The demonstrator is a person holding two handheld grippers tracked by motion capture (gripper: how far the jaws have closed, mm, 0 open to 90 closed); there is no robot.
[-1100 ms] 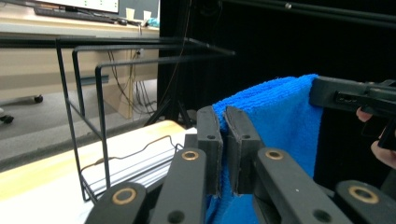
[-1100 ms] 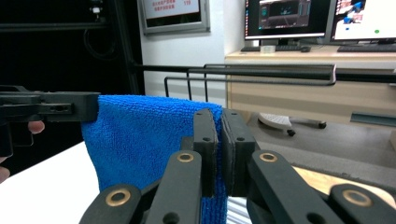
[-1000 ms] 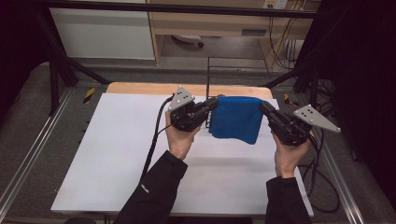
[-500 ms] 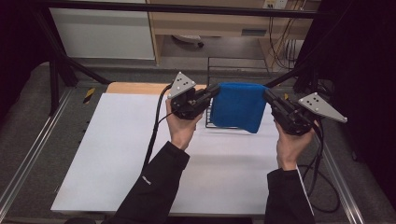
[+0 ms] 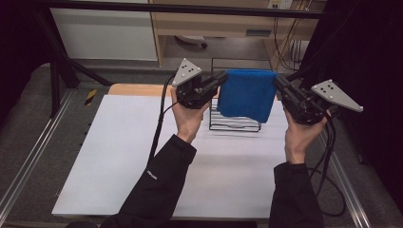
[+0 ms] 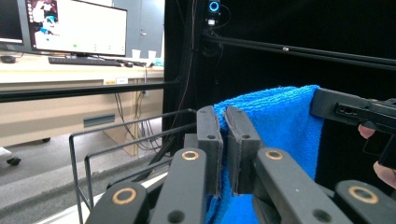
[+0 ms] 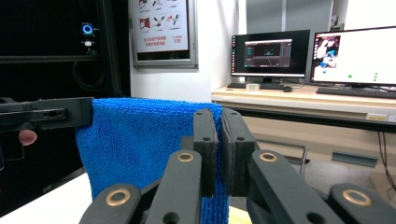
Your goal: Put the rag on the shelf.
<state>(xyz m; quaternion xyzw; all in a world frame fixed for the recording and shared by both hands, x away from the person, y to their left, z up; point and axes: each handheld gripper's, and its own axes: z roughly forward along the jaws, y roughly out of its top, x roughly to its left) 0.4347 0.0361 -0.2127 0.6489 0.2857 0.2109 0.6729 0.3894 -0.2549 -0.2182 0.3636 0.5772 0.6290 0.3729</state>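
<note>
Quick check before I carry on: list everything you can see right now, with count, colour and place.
towel: one, blue, held up by its top corners between the two grippers, hanging above the rack
wire rack: one, black, on the far part of the table, partly behind the towel
table: one, white top with a wooden far edge
monitors: two, lit, on a desk in the right gripper view
poster: one, white with red marks, on the wall
left gripper: one, black with grey plate, shut on the towel's left corner
right gripper: one, black with grey plate, shut on the right corner
sleeves: two, black
</note>
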